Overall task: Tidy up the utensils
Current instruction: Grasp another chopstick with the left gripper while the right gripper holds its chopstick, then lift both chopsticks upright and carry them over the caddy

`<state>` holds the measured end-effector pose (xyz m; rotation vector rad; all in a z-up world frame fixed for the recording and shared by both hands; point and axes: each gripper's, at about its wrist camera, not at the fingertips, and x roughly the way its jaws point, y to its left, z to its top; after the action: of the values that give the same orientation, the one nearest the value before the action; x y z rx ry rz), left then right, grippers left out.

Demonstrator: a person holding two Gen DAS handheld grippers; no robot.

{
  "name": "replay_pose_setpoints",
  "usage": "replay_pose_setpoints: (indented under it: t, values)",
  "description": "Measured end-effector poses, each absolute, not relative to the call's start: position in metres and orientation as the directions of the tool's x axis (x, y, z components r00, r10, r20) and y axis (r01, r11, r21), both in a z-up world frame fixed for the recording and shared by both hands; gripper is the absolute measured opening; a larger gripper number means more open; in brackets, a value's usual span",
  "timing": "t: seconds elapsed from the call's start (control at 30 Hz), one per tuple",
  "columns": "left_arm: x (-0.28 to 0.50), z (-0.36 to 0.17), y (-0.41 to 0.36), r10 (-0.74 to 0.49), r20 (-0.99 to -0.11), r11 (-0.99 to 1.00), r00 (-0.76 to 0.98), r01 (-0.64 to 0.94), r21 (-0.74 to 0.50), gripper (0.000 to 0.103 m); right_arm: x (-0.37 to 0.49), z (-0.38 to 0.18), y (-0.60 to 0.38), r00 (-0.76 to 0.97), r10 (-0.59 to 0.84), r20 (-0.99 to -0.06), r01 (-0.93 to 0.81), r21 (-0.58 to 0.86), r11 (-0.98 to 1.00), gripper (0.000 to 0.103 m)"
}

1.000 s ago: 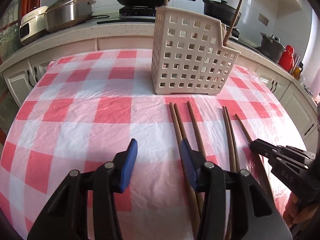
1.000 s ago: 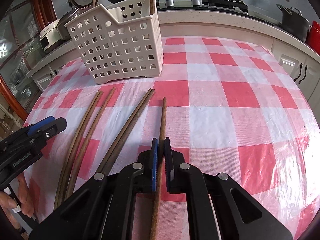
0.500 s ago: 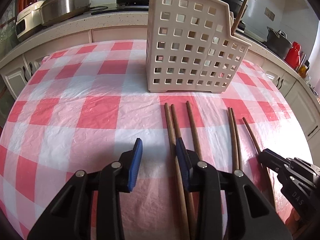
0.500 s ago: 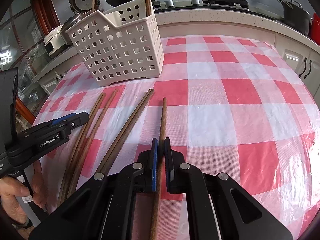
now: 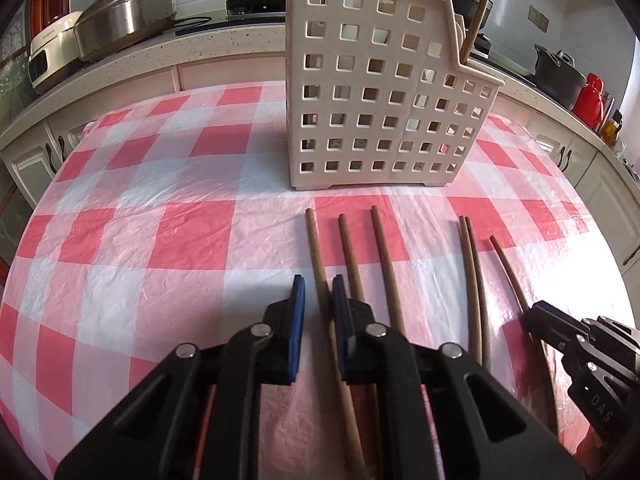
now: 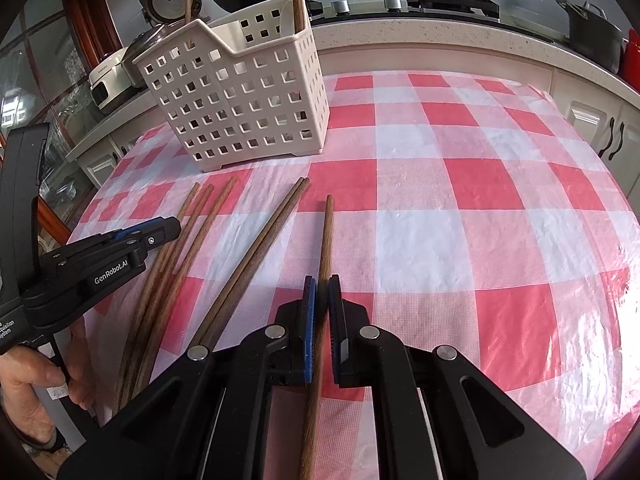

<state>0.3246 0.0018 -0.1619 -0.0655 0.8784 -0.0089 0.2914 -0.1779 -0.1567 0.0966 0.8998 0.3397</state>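
Observation:
Several brown wooden chopsticks lie on the red-and-white checked tablecloth point(image 5: 200, 232) in front of a white perforated utensil basket point(image 5: 384, 100), also in the right wrist view point(image 6: 240, 96), with two chopsticks standing in it. My left gripper point(image 5: 318, 300) has its jaws narrowed around the leftmost chopstick point(image 5: 314, 248), with small gaps still showing. My right gripper point(image 6: 322, 300) is shut on the rightmost chopstick point(image 6: 327, 232), which lies on the cloth. The right gripper also shows in the left wrist view point(image 5: 560, 332), the left one in the right wrist view point(image 6: 120, 248).
Behind the table runs a kitchen counter point(image 5: 160, 46) with a rice cooker point(image 5: 52, 50), a steel pot point(image 5: 124, 16), a wok and black pots point(image 6: 592, 36) on a stove. A red thermos point(image 5: 592, 94) stands at the right. White cabinets are below.
My left gripper moved forward and right and narrowed its jaws around the leftmost chopstick. The right gripper stayed shut on its chopstick and hardly moved.

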Motion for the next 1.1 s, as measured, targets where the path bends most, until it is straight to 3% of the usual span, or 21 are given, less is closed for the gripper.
replay_pose_setpoints:
  t: [0.7,1.1]
  values:
    - [0.323,-0.164,-0.001,-0.048,-0.760,0.999,0.648,0.033,-0.035,0.007,0.306,-0.153,-0.160,0.562,0.240,-0.791,-0.307,0.069,0.949,0.007]
    - [0.289,-0.129,0.016,-0.090,-0.681,0.995,0.727,0.037,-0.093,0.007,0.290,-0.118,-0.175,0.660,0.342,-0.669,-0.310,0.171,0.935,0.006]
